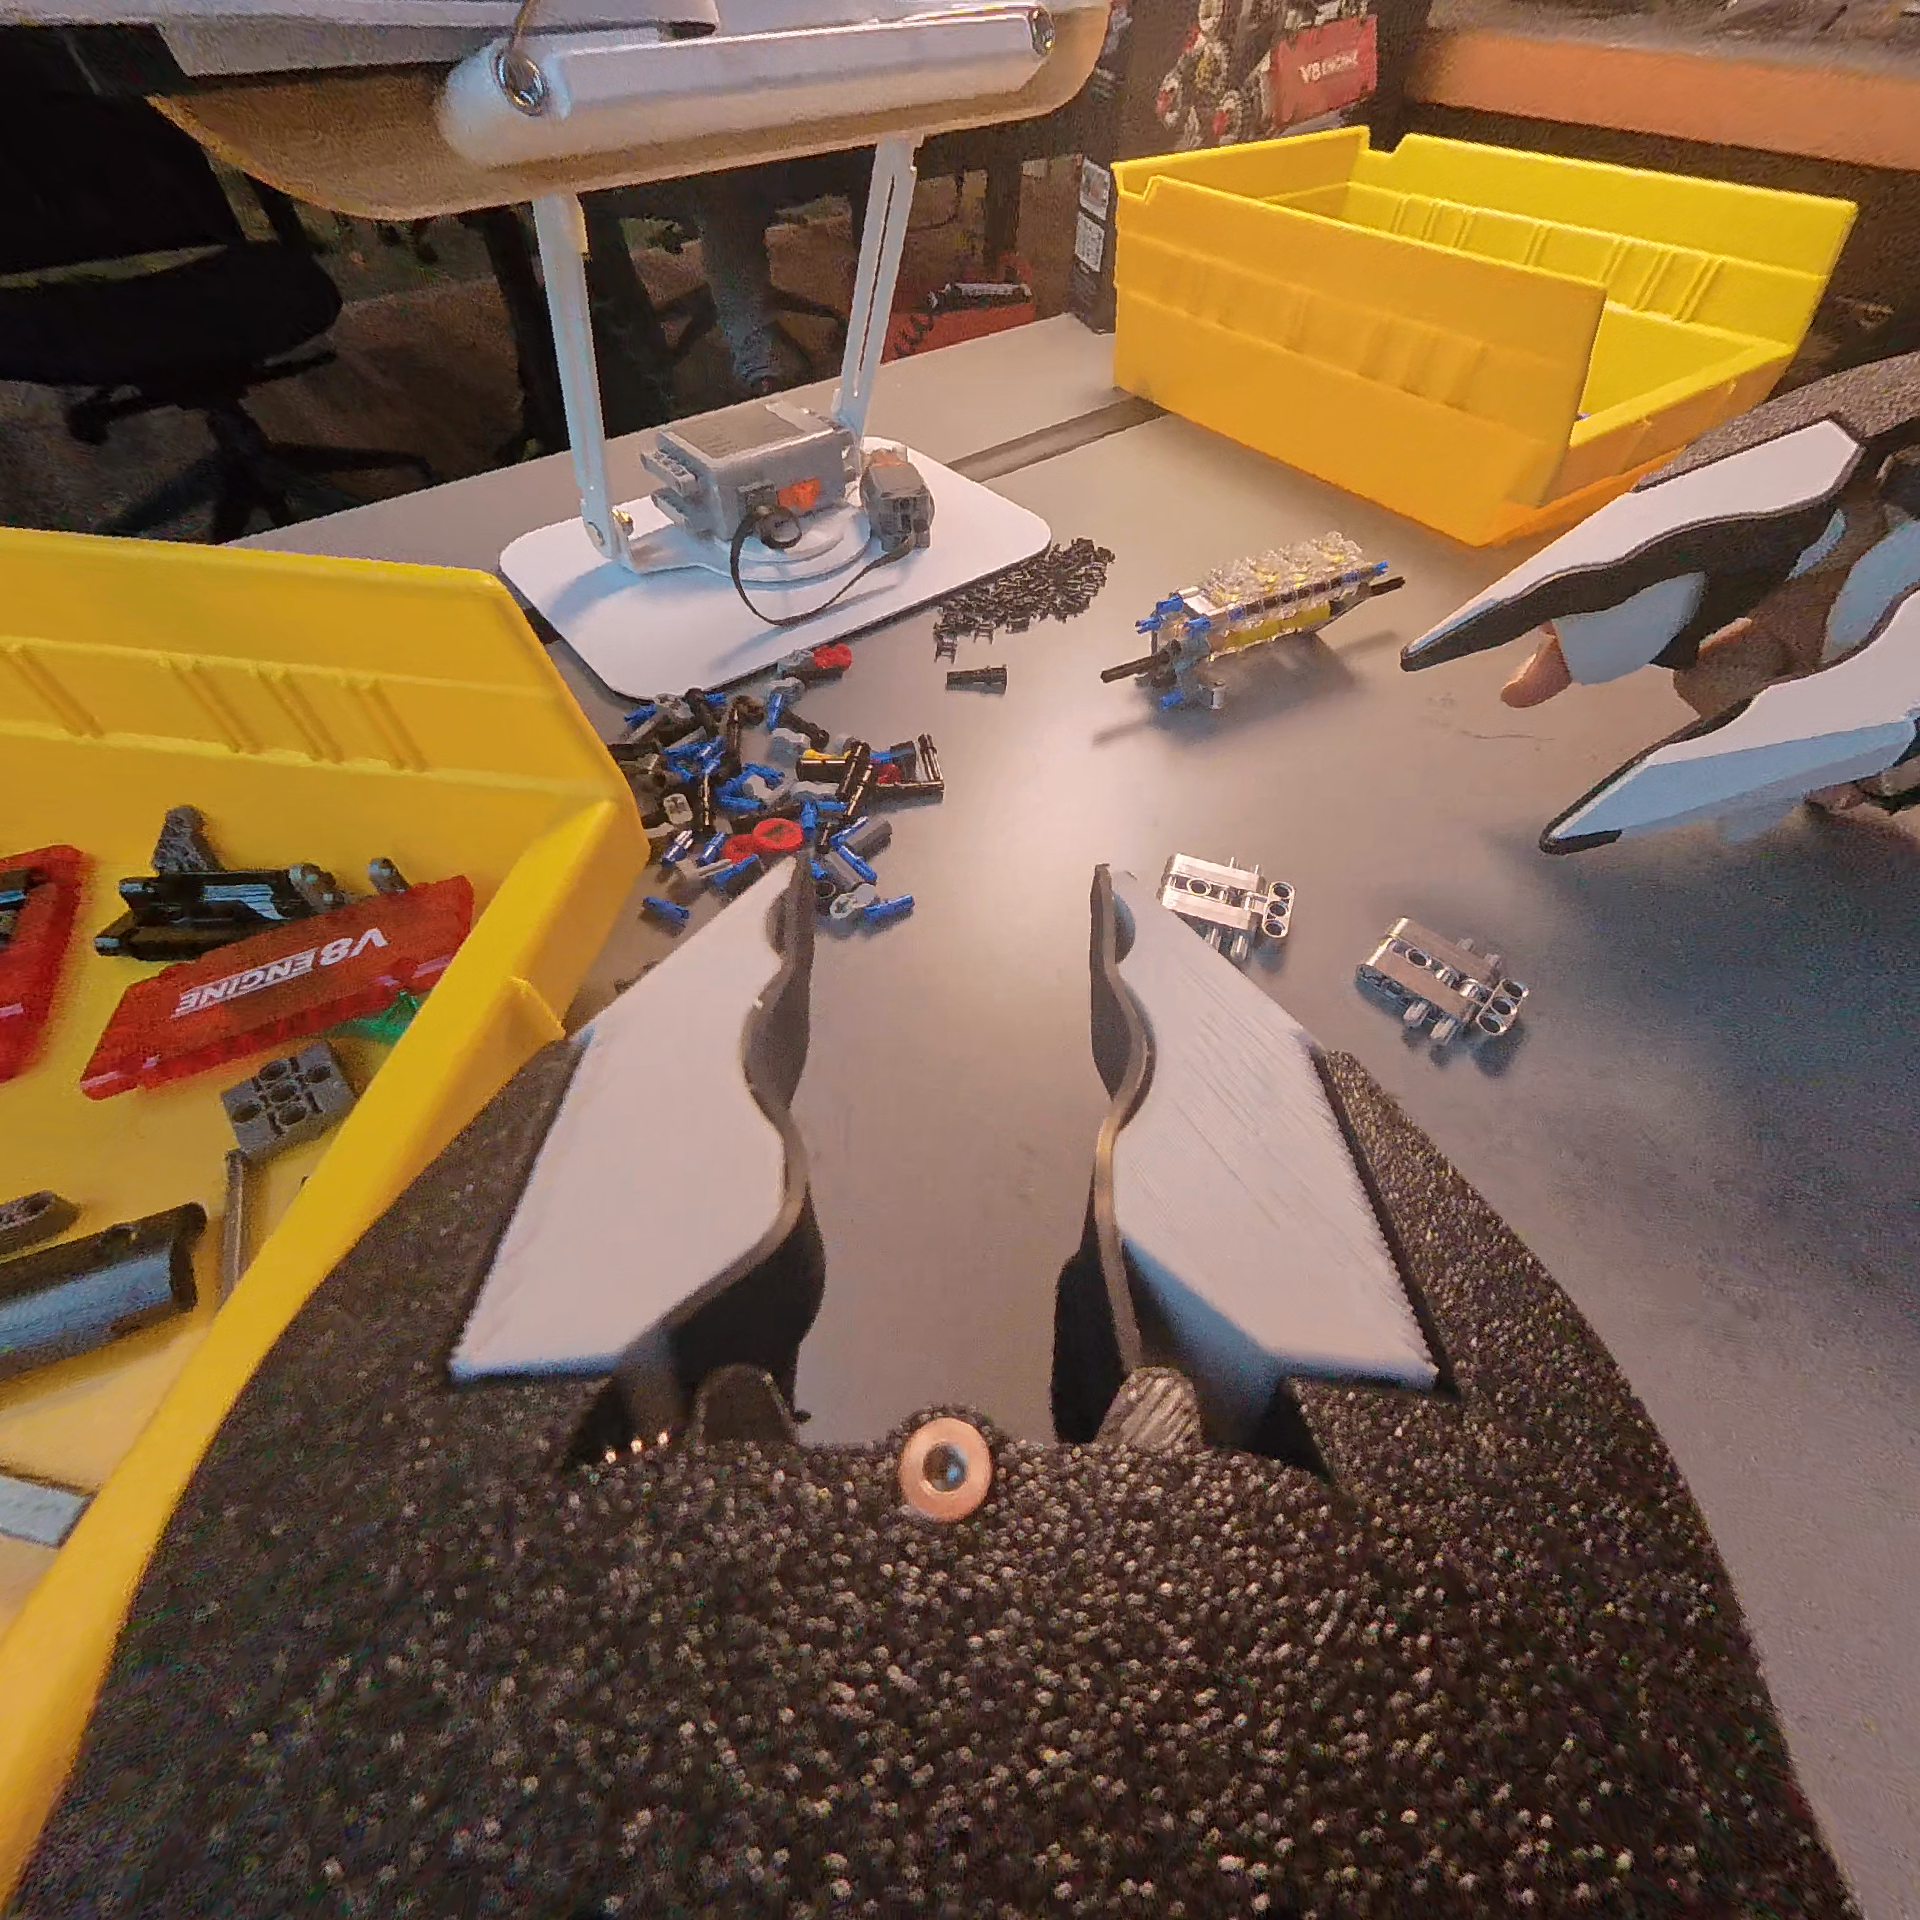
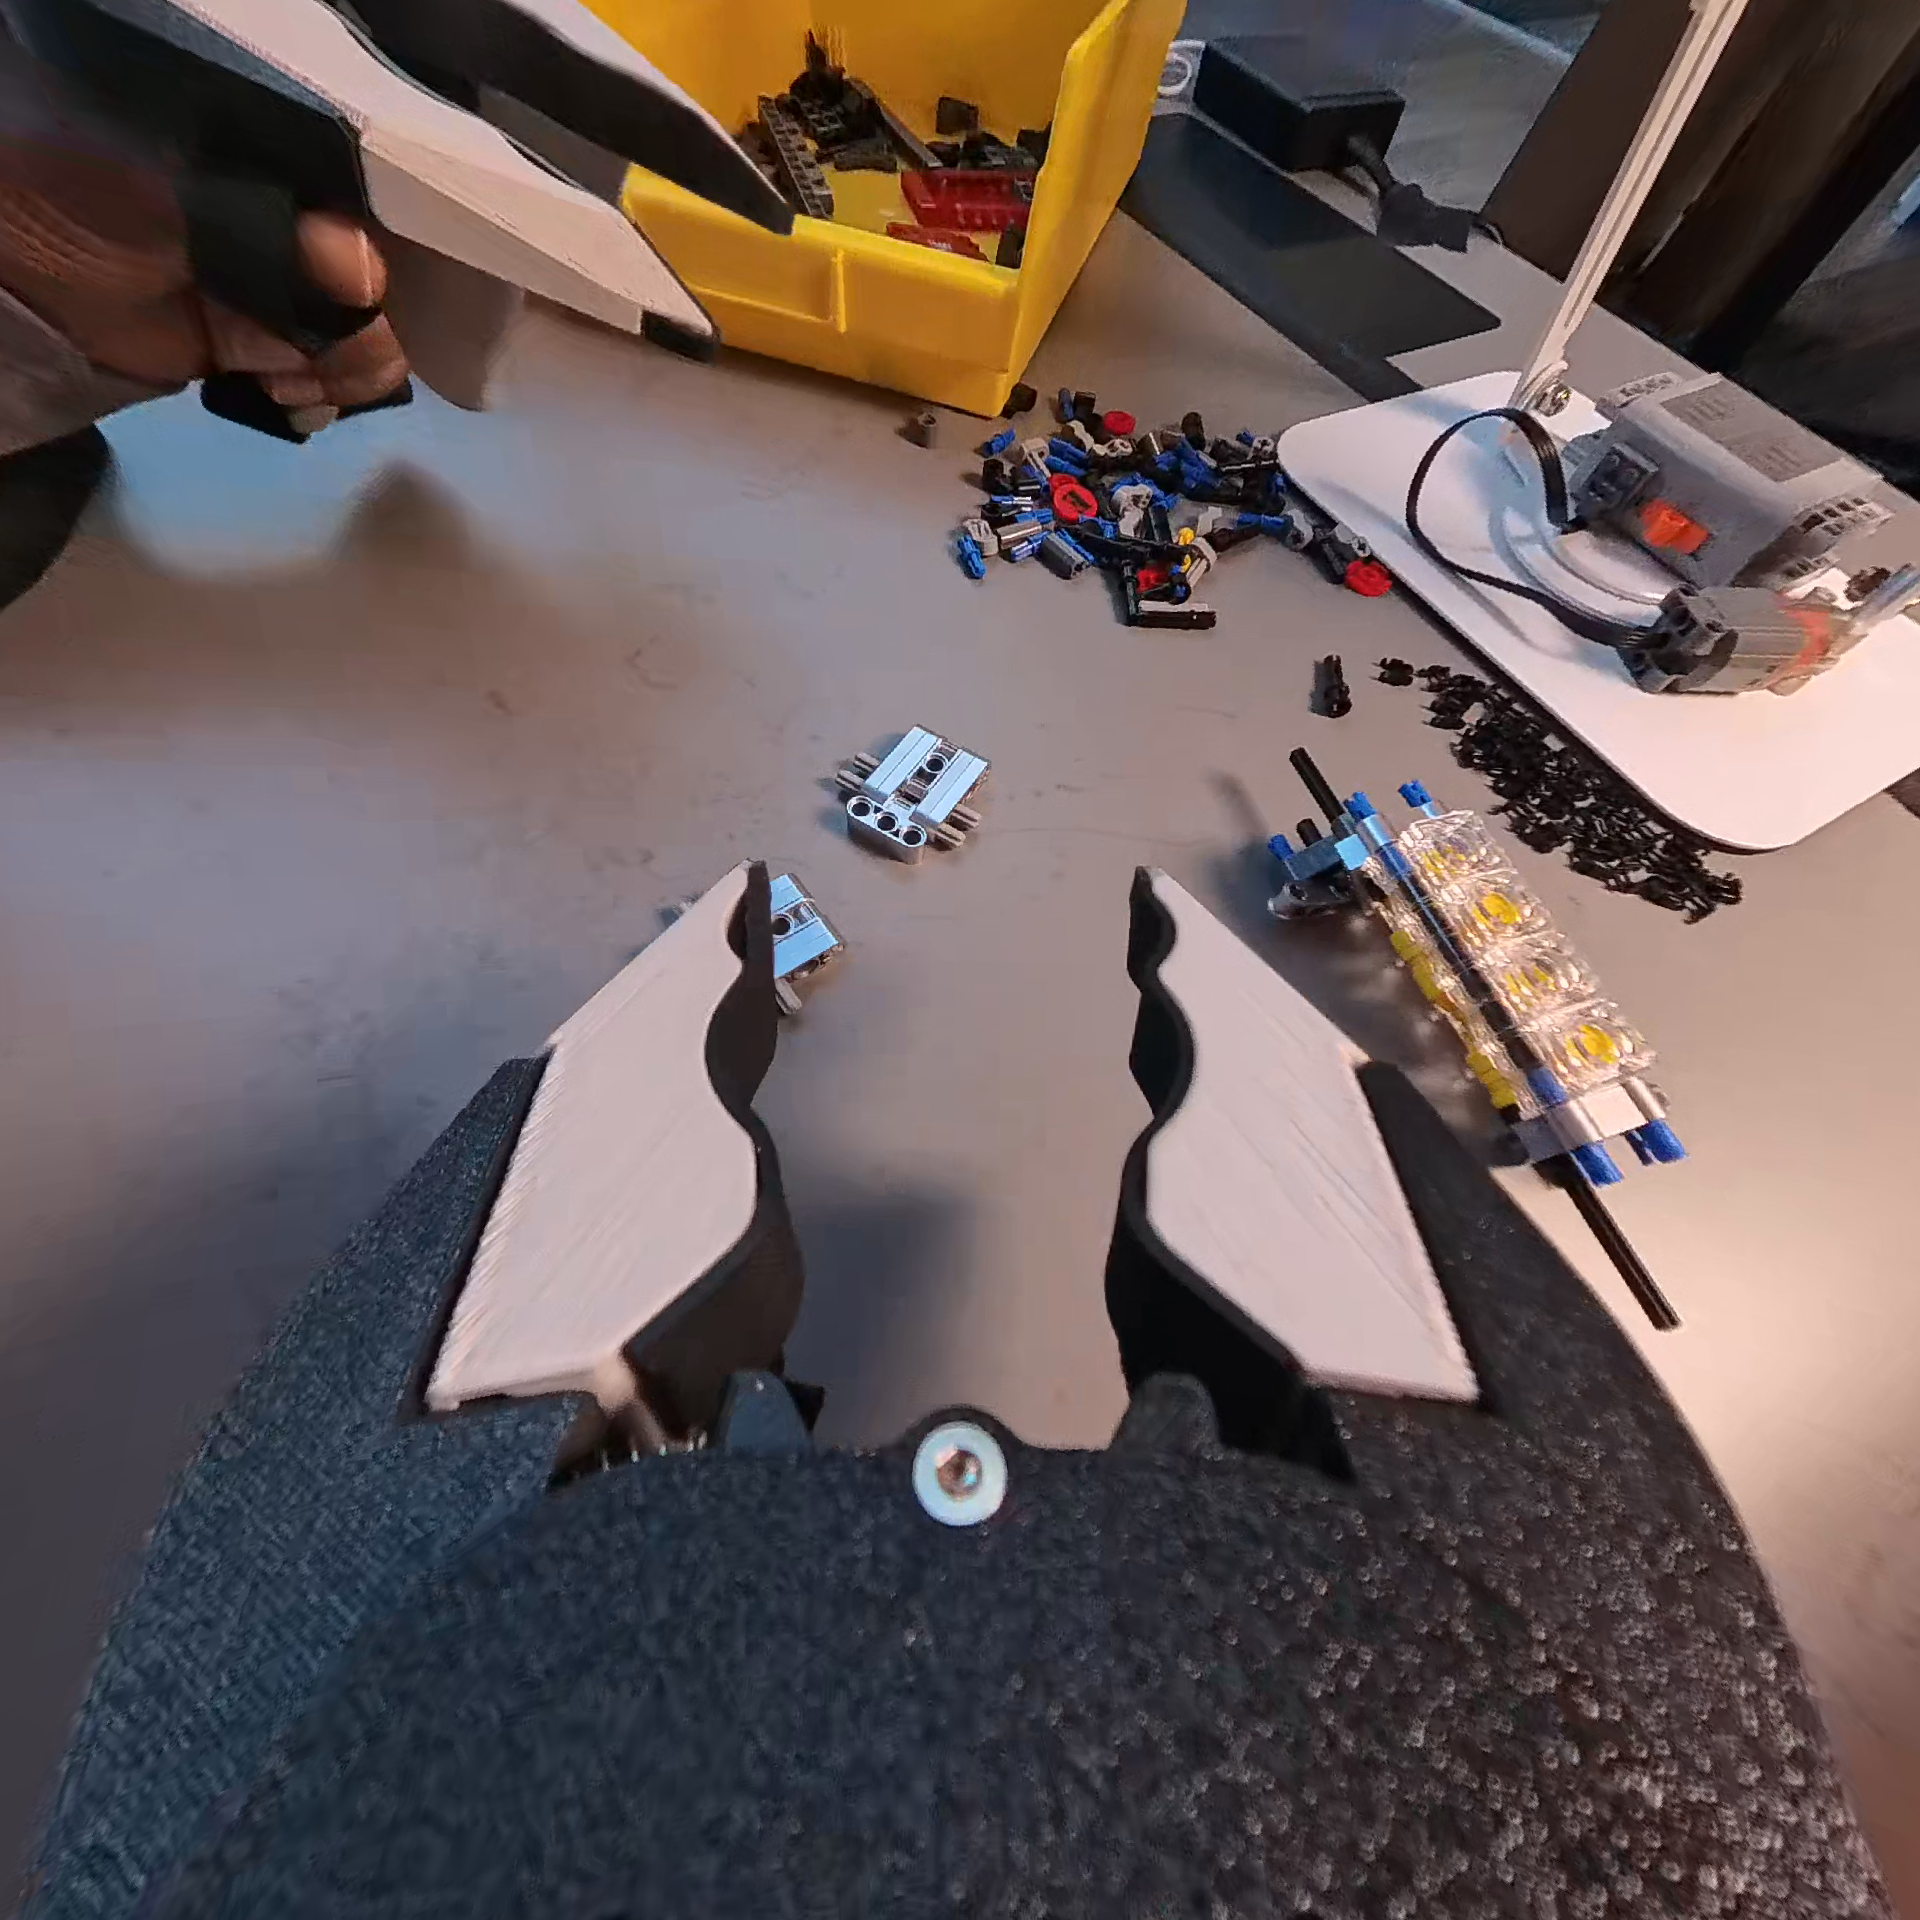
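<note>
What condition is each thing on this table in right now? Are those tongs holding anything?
Left tongs: open, empty.
Right tongs: open, empty.
Clear-and-yellow block assembly: partly built, lying flat.
Two small grey assemblies: lying apart.
Pile of small connector pieces: loose, scattered.
Yellow bin: open, holding parts.

A grey table (image 1: pixel 1351 790) carries two yellow bins: one on the left (image 1: pixel 343 727) holding red and black brick parts, another at the far right (image 1: pixel 1351 343). Between them stands a white lamp base (image 1: pixel 675 613) with a grey battery box (image 1: pixel 748 468) and a small motor (image 1: pixel 899 509) on it. Near the base lie a heap of small black pins (image 1: pixel 1023 597) and a mixed pile of blue, black and red connectors (image 1: pixel 769 790).
</note>
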`<state>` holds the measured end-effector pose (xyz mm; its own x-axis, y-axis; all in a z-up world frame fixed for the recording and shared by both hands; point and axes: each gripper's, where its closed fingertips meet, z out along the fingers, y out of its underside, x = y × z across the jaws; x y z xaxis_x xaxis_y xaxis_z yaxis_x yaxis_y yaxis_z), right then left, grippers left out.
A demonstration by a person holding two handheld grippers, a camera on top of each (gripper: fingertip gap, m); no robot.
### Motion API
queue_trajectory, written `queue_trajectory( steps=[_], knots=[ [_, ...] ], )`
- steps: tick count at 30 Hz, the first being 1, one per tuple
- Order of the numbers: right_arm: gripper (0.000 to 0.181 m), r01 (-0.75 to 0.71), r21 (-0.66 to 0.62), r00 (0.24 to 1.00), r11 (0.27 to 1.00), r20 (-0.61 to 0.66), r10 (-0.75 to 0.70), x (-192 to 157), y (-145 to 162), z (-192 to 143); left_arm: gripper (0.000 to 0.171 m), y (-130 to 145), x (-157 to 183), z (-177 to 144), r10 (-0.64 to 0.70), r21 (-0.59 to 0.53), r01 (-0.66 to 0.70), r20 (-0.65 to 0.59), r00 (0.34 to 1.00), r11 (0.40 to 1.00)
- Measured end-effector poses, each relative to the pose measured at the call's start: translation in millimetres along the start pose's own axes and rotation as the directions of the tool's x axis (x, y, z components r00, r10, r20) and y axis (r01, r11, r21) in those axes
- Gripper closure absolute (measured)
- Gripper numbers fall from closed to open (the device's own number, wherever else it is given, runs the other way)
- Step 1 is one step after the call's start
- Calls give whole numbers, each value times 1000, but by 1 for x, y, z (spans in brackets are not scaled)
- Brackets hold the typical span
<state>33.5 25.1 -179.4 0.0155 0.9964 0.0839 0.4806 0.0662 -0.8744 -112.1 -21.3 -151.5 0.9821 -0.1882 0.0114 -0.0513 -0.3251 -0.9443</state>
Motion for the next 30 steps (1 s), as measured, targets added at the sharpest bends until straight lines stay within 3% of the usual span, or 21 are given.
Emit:
queue_trajectory(
  steps=[9,21,30],
  knots=[
    [114,17,60,1000,998,-4,-17,-2,-10,-2,171,-11,1,-9,31,56,-32,14,999,998],
    [116,7,76,1000,997,2,-7,-2,-12,-4,171,-6,-3,-5,-13,35,14,-4,1000,999],
    [117,-27,105,999,994,23,24,-1,-15,-7,171,4,4,6,-115,20,118,-99,988,993]
  ],
)
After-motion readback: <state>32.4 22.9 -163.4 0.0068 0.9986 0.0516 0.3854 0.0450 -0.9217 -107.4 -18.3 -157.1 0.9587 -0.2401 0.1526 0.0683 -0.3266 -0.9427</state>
